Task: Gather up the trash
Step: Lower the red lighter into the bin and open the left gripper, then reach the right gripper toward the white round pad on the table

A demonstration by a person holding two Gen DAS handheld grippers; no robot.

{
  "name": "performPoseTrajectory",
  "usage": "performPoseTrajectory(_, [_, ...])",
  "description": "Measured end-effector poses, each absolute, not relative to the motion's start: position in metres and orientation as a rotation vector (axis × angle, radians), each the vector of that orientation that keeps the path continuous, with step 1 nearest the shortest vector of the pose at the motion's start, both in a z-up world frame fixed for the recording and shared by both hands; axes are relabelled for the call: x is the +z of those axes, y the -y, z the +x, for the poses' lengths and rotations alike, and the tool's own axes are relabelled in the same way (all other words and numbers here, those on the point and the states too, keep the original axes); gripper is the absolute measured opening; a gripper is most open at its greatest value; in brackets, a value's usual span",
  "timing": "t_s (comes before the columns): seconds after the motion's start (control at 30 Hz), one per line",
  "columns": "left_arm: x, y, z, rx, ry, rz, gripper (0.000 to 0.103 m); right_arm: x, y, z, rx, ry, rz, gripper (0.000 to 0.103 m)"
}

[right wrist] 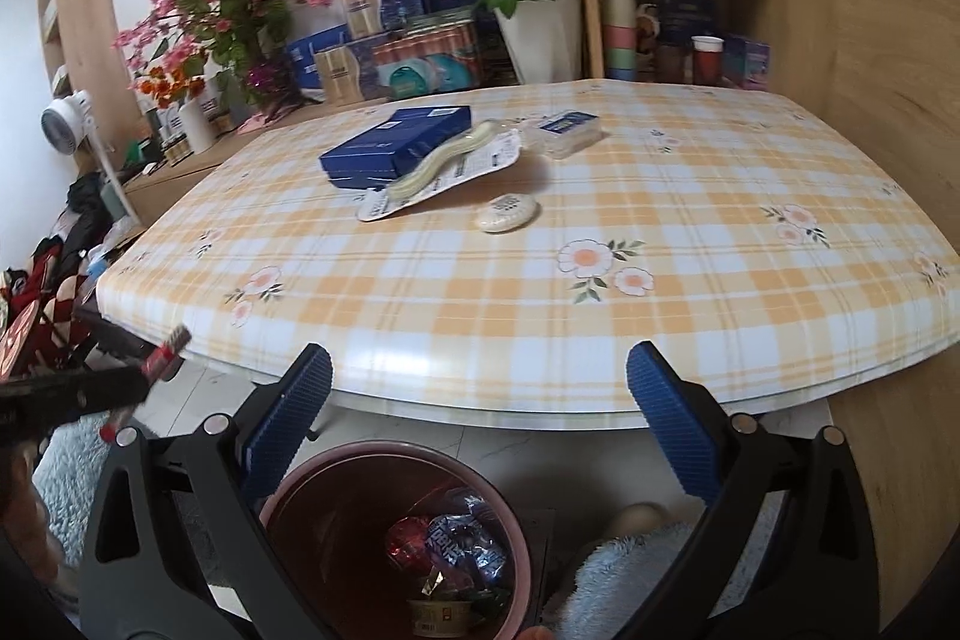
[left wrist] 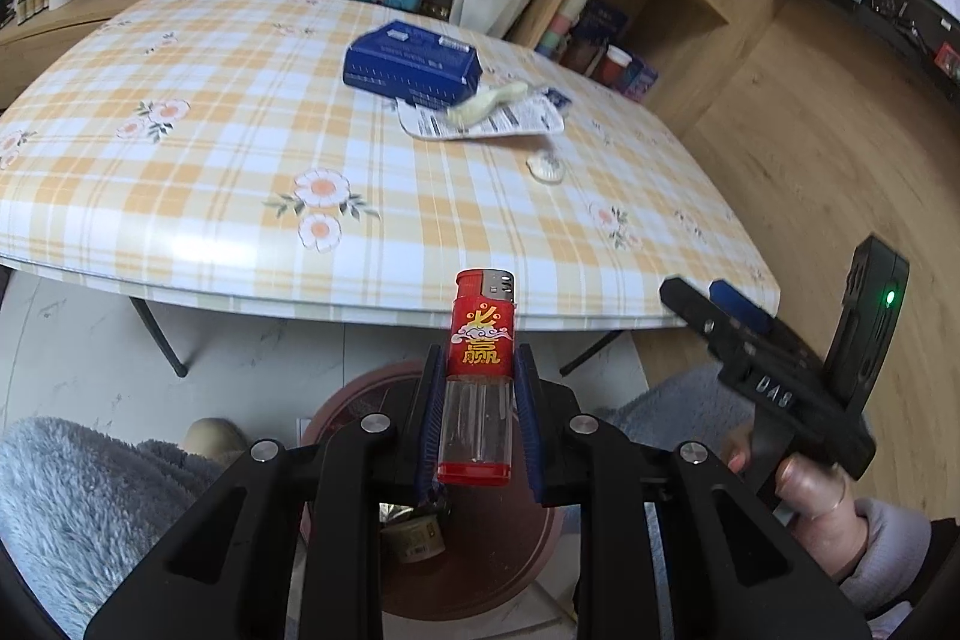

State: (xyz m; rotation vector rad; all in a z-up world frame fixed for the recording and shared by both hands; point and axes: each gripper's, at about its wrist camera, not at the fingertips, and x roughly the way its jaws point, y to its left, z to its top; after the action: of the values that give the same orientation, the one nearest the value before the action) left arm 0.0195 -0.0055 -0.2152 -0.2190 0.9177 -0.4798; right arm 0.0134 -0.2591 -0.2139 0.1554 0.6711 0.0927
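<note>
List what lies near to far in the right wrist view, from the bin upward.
Trash bin → table near edge → white oval disc → printed packet with pale strip → blue box → white pot of red roses.

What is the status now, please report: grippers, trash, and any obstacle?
Left gripper shut on red lighter, above brown bin. Right gripper open, empty. Blue box, printed wrapper, white disc on table. No obstacle seen.

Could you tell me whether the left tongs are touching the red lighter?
Touching. The left wrist view shows the left tongs closed on the red plastic lighter, blue pads pressed against both its sides.
</note>
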Motion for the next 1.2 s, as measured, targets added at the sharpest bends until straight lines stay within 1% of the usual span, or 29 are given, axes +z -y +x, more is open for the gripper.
performPoseTrajectory(0.27, [-0.226, 0.011, 0.02, -0.491, -0.952, -0.208, 0.023, -0.219, 0.26, 0.014, 0.091, -0.686, 0.163, 0.097])
performPoseTrajectory(0.3, [-0.227, 0.011, 0.02, -0.49, -0.952, -0.207, 0.024, -0.219, 0.259, 0.014, 0.091, -0.687, 0.164, 0.097])
performPoseTrajectory(0.37, [-0.228, 0.011, 0.021, -0.48, -0.952, -0.206, 0.031, -0.22, 0.259, 0.014, 0.089, -0.689, 0.164, 0.097])
performPoseTrajectory(0.43, [-0.228, 0.008, 0.022, -0.465, -0.951, -0.216, 0.044, -0.22, 0.258, 0.015, 0.088, -0.692, 0.162, 0.097])
performPoseTrajectory(0.47, [-0.229, 0.007, 0.022, -0.456, -0.948, -0.221, 0.047, -0.221, 0.258, 0.015, 0.087, -0.692, 0.16, 0.097])
performPoseTrajectory(0.5, [-0.228, 0.005, 0.023, -0.447, -0.945, -0.224, 0.053, -0.221, 0.258, 0.015, 0.089, -0.692, 0.158, 0.097])
performPoseTrajectory(0.53, [-0.227, 0.003, 0.023, -0.434, -0.938, -0.219, 0.061, -0.221, 0.257, 0.015, 0.093, -0.693, 0.156, 0.097])
performPoseTrajectory(0.57, [-0.226, 0.002, 0.023, -0.425, -0.931, -0.211, 0.066, -0.221, 0.257, 0.015, 0.098, -0.694, 0.155, 0.097])
performPoseTrajectory(0.63, [-0.223, 0.0, 0.024, -0.397, -0.913, -0.194, 0.082, -0.221, 0.255, 0.014, 0.107, -0.697, 0.153, 0.097])
performPoseTrajectory(0.73, [-0.219, -0.006, 0.027, -0.367, -0.897, -0.184, 0.092, -0.221, 0.253, 0.016, 0.123, -0.697, 0.148, 0.097])
performPoseTrajectory(0.8, [-0.216, -0.009, 0.03, -0.337, -0.882, -0.159, 0.095, -0.22, 0.254, 0.018, 0.132, -0.696, 0.149, 0.097])
performPoseTrajectory(0.9, [-0.21, -0.014, 0.035, -0.301, -0.854, -0.123, 0.097, -0.216, 0.258, 0.024, 0.135, -0.679, 0.151, 0.097])
performPoseTrajectory(1.2, [-0.196, -0.031, 0.06, -0.214, -0.79, -0.075, 0.097, -0.206, 0.275, 0.072, 0.141, -0.693, 0.16, 0.097])
